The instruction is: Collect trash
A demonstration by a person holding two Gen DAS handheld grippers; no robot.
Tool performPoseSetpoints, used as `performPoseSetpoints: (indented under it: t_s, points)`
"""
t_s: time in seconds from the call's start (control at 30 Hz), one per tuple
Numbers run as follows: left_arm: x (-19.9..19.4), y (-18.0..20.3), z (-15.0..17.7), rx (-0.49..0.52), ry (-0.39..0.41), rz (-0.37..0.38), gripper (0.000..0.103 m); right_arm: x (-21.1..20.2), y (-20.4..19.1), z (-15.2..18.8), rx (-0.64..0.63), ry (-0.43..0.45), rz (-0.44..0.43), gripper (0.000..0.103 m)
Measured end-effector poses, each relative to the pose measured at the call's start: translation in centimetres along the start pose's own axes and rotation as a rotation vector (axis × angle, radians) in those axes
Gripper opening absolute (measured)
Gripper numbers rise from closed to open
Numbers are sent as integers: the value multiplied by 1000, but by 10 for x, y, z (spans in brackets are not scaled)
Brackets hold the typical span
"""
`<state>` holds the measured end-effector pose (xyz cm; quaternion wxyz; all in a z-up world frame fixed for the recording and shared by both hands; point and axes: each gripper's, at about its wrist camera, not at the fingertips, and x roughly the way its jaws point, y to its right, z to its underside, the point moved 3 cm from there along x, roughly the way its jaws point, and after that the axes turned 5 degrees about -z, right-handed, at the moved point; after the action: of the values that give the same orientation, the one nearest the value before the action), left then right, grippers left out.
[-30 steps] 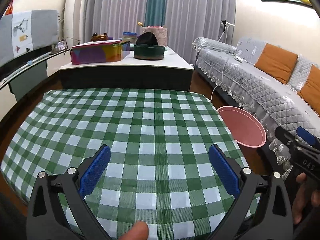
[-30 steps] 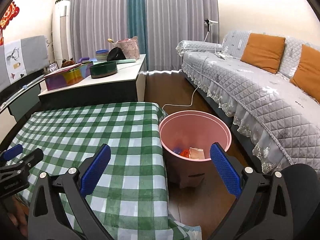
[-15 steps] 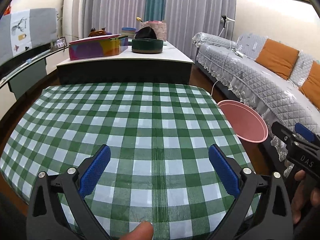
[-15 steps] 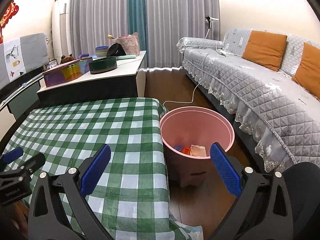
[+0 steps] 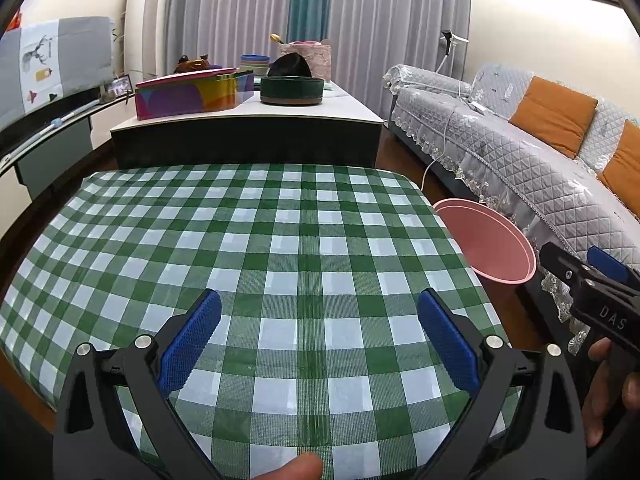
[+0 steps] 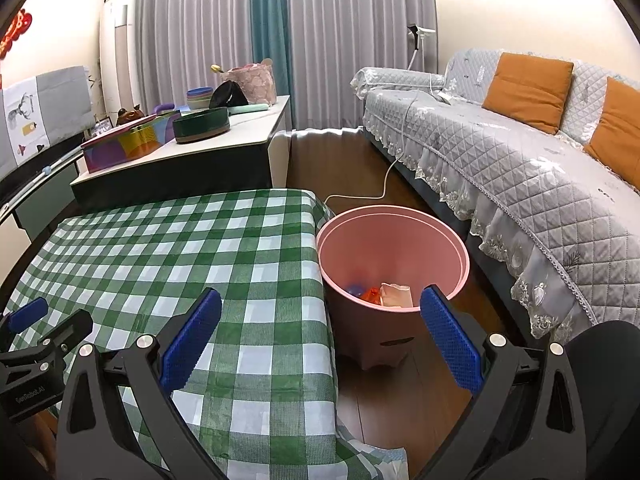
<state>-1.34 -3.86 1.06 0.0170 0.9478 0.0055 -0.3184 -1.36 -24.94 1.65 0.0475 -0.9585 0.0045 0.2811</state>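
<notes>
Pink bin (image 6: 394, 248) with scraps inside sits beside my checked table (image 5: 280, 240); my left gripper (image 5: 318, 340) and right gripper (image 6: 320, 338) both gape, holding nothing.

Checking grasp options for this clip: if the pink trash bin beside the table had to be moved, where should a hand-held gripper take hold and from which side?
Grip the pink trash bin by its thin upper rim, coming from above with one finger inside and one outside. The wall is too wide to span. Its open top faces up, and the near rim by the right hand-held gripper seems unobstructed.
</notes>
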Motion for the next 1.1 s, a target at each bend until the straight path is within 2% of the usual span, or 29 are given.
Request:
performPoseSetpoints:
  t_s: [1.1]
  points:
    - [0, 6, 2, -1, -2, 13, 95, 1, -1, 0, -2, -1, 0, 98]
